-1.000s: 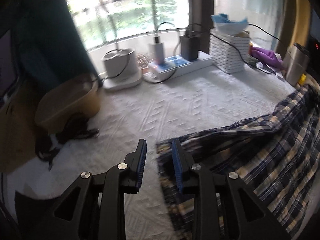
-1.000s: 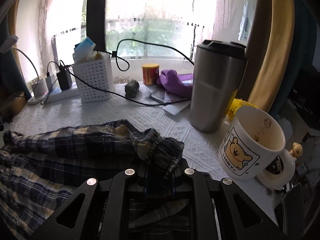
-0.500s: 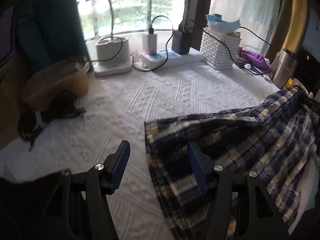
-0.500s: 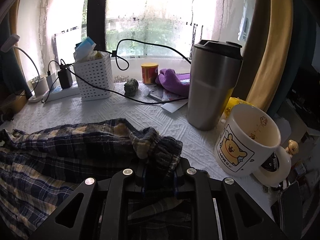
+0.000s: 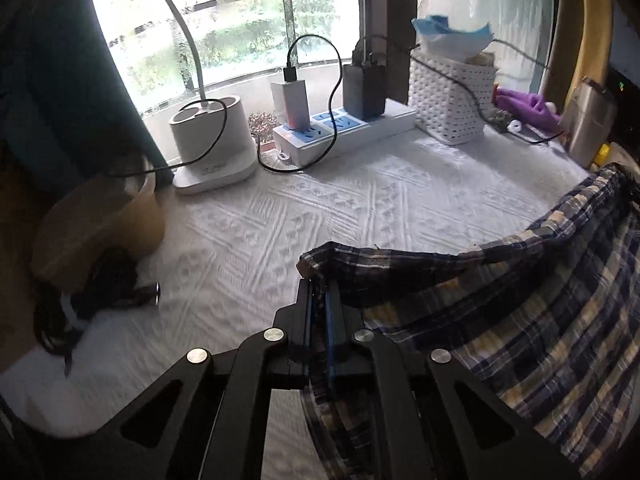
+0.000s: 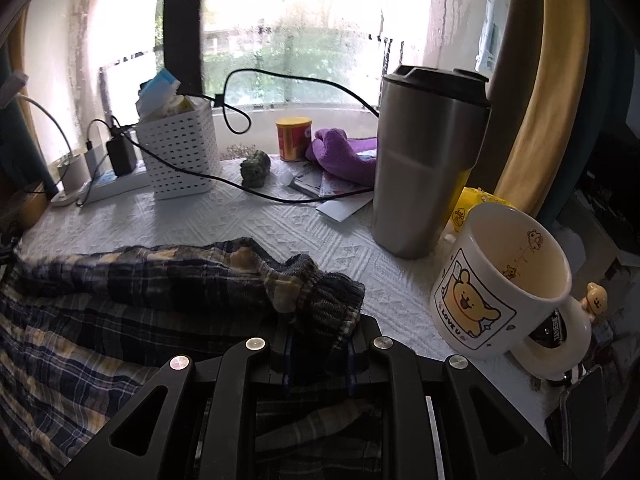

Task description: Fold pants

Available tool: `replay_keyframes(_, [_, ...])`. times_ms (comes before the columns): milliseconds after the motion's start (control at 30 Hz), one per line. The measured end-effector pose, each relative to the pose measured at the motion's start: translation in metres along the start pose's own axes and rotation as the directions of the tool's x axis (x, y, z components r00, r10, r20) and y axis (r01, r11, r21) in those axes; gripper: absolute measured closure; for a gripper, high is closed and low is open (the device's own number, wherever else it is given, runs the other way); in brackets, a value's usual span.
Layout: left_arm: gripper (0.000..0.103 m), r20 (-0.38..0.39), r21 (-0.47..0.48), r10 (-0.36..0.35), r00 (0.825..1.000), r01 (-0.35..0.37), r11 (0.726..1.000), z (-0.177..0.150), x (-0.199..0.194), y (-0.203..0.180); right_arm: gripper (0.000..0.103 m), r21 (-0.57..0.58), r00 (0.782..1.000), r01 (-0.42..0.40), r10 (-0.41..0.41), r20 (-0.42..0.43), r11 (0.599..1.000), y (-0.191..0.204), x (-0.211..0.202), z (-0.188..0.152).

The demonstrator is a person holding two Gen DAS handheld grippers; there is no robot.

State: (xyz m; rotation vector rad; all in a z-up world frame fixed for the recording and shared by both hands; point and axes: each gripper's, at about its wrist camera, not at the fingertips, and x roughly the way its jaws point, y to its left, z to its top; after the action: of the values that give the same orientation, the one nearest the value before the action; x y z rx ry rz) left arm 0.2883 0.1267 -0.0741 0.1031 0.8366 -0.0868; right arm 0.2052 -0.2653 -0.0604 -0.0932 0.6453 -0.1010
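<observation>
- Left wrist view: the black left gripper [image 5: 318,304] is seen pinched tight on a hem corner of the navy-and-yellow plaid cotton pants [image 5: 532,320], which are draped across the white embossed tablecloth [image 5: 304,216] towards the right. Shown only here: a white cylindrical lamp base [image 5: 212,144] and a tan round container [image 5: 100,224].
- Right wrist view: the black right gripper [image 6: 318,354] is seen clamped on the bunched, gathered waistband of the pants [image 6: 132,280]. Shown clearly only here: a cream ceramic bear mug [image 6: 508,280]; a brushed steel tumbler [image 6: 428,160] stands just behind it. A white perforated plastic basket [image 6: 180,156] is visible in both views.
</observation>
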Motion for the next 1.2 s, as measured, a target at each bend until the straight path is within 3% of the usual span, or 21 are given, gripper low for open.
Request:
replay_keyframes(67, [0.097, -0.044, 0.000, 0.006, 0.999, -0.006, 1.000, 0.005, 0.014, -0.001, 0.083, -0.002, 0.999, 0.008, -0.009, -0.046, 1.000, 0.002, 0.012, 0.003])
replay_keyframes(133, [0.096, -0.088, -0.010, 0.012, 0.996, -0.013, 1.000, 0.006, 0.021, 0.000, 0.072, 0.006, 0.998, 0.023, -0.023, -0.061, 1.000, 0.003, 0.017, 0.003])
replay_keyframes(200, [0.091, -0.092, -0.029, 0.015, 0.996, -0.017, 0.999, 0.004, 0.018, 0.003, 0.038, 0.007, 0.997, 0.058, -0.058, -0.042, 0.998, 0.001, 0.013, 0.003])
replay_keyframes(267, [0.081, -0.085, -0.046, 0.041, 0.996, -0.045, 0.998, 0.003, 0.010, 0.006, 0.026, 0.025, 0.997, 0.070, -0.070, -0.014, 0.997, -0.005, 0.005, 0.003])
replay_keyframes(333, [0.070, -0.082, -0.071, 0.062, 0.995, -0.068, 0.995, 0.000, -0.003, 0.012, 0.026, 0.032, 0.996, 0.086, -0.086, 0.005, 0.996, -0.011, -0.005, 0.003])
replay_keyframes(567, [0.066, -0.043, -0.117, 0.048, 0.998, -0.053, 0.992, -0.034, -0.061, 0.013, 0.026, 0.039, 0.997, 0.066, -0.068, 0.041, 0.997, -0.022, -0.040, -0.013])
replay_keyframes(767, [0.060, -0.038, -0.170, -0.023, 0.999, 0.017, 0.985, -0.084, -0.100, -0.003, 0.026, 0.115, 0.999, 0.000, -0.004, 0.039, 0.993, -0.042, -0.060, -0.041])
replay_keyframes(867, [0.055, -0.043, -0.191, -0.059, 0.997, 0.050, 0.980, -0.103, -0.108, -0.013, 0.026, 0.129, 0.998, -0.020, 0.013, 0.054, 0.991, -0.051, -0.072, -0.052])
replay_keyframes(967, [0.055, -0.058, -0.208, -0.068, 0.996, 0.055, 0.977, -0.121, -0.111, -0.023, 0.035, 0.142, 0.998, -0.049, 0.042, 0.052, 0.989, -0.055, -0.076, -0.060])
replay_keyframes(1200, [0.055, -0.041, -0.242, -0.087, 0.995, 0.074, 0.967, -0.144, -0.126, -0.033, 0.036, 0.205, 0.993, -0.116, 0.112, 0.033, 0.972, -0.058, -0.066, -0.079])
